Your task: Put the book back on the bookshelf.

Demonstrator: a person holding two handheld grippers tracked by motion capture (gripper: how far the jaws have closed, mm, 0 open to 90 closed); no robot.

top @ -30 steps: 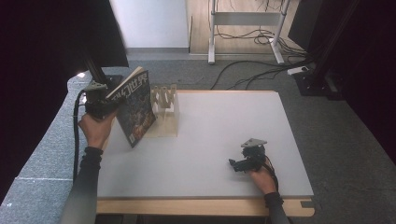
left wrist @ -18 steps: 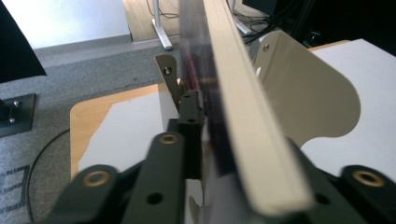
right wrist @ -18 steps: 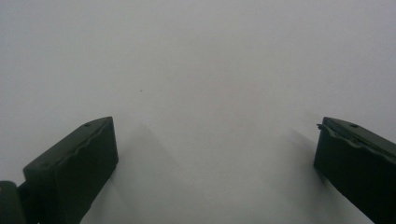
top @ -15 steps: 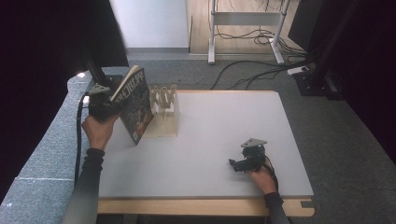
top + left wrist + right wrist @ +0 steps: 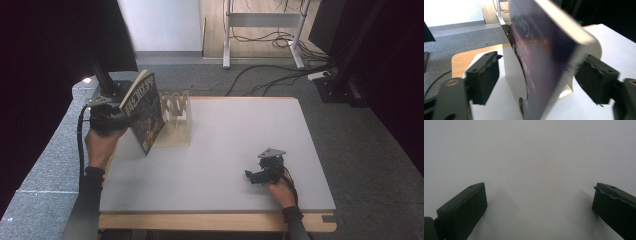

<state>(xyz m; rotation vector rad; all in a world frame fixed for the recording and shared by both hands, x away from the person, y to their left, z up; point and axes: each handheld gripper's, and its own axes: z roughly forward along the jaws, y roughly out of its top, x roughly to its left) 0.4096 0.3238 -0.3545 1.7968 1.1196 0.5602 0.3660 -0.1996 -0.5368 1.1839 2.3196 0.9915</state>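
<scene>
A dark-covered book (image 5: 146, 112) stands on its lower edge at the table's left side, tilted against a pale wooden slotted rack (image 5: 177, 122). My left gripper (image 5: 125, 117) is level beside it, and its jaws have just been opening. In the left gripper view the book (image 5: 544, 57) is between the jaws, with a clear gap to the left pad (image 5: 484, 77), and the rack's panel (image 5: 510, 65) is behind it. My right gripper (image 5: 252, 176) rests at the front right. Its jaws (image 5: 539, 205) stand wide open over bare tabletop.
The white table (image 5: 240, 130) has a wooden front edge. Grey carpet surrounds it. Cables and a desk frame (image 5: 260, 30) lie on the floor beyond the far edge. A black stand (image 5: 102, 80) rises behind the left hand.
The book has edged slightly toward the rack and stands a little steeper. The right gripper has not moved.
</scene>
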